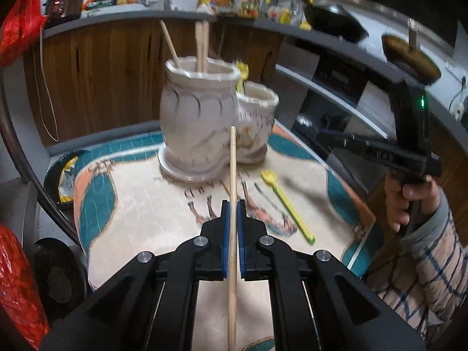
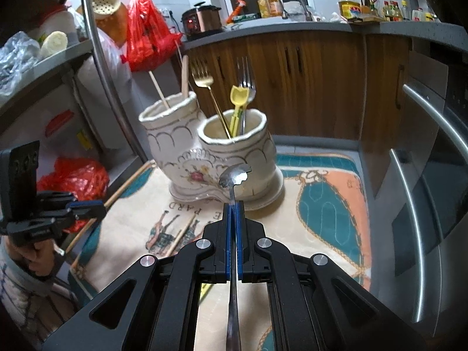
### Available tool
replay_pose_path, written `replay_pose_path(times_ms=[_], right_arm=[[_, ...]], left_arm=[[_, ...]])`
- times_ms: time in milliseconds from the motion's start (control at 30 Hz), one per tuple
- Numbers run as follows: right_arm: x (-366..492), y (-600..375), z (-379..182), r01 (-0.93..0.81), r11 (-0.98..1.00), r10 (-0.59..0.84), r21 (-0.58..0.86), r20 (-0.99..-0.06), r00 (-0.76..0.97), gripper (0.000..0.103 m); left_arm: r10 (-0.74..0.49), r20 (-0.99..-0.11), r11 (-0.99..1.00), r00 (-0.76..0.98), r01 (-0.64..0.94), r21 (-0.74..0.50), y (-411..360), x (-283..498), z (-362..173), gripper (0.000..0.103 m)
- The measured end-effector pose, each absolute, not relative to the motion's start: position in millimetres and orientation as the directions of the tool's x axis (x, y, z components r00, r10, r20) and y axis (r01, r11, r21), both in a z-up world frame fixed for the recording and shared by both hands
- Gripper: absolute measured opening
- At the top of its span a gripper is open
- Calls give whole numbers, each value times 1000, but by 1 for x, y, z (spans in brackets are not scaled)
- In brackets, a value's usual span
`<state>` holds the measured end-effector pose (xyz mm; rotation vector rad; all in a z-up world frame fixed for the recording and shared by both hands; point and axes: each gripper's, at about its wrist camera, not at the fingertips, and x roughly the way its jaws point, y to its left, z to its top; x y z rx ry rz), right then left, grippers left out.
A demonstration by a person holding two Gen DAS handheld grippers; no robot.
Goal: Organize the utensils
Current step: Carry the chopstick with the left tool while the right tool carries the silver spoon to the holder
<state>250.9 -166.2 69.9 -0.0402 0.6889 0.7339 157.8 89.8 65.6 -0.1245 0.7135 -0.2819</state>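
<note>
In the left wrist view, the left gripper [image 1: 233, 204] is pinched tight on a wooden chopstick [image 1: 232, 169], whose tip points toward the ceramic holder [image 1: 193, 122] standing at the far side of the patterned mat [image 1: 140, 204]. The holder's taller cup [image 1: 201, 71] already carries chopsticks, so the sensible move is to raise the stick above that rim, tilt it tip-down, and release only once the tip is well inside. A yellow spoon [image 1: 288, 206] lies on the mat to the right, not yet sorted. The right gripper [image 1: 377, 150] shows at the far right in a person's hand [image 1: 409, 201].

In the right wrist view, the right gripper [image 2: 233, 204] is clamped on the handle of a metal spoon [image 2: 235, 175], its bowl just in front of the shorter cup [image 2: 234, 124], which holds forks and a yellow utensil [image 2: 238, 99]. The spoon probably belongs there; it should clear the rim and slip between those handles without knocking them. More chopsticks [image 2: 181, 235] lie on the mat, near left, and the left gripper [image 2: 84, 207] is at the left edge.
</note>
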Motion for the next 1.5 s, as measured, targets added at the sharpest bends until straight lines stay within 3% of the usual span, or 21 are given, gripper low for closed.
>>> replay_pose_path(times_ms=[367,700,1033,1233,1500], right_arm=[[244,-160,97,-645,736,646,204,-495,581,4],[258,-135,138,-645,749,648,152,-374,664,4],[306,-113,165,-656,739,671,151,-254,697,4],[321,-108,165,-661,742,669,110,-190,719,4],[348,-102,151,-669,727,687,159,-149,711,4]], left_arm=[[-338,-471,931,815,215,-297,108,156,95,5],[-253,-247,932,935,168,-320,120,181,141,5],[-168,-86,940,982,133,-315,118,218,159,5],[-127,-44,946,991,107,-304,119,244,164,5],[-148,-27,937,989,131,-323,121,272,147,5]])
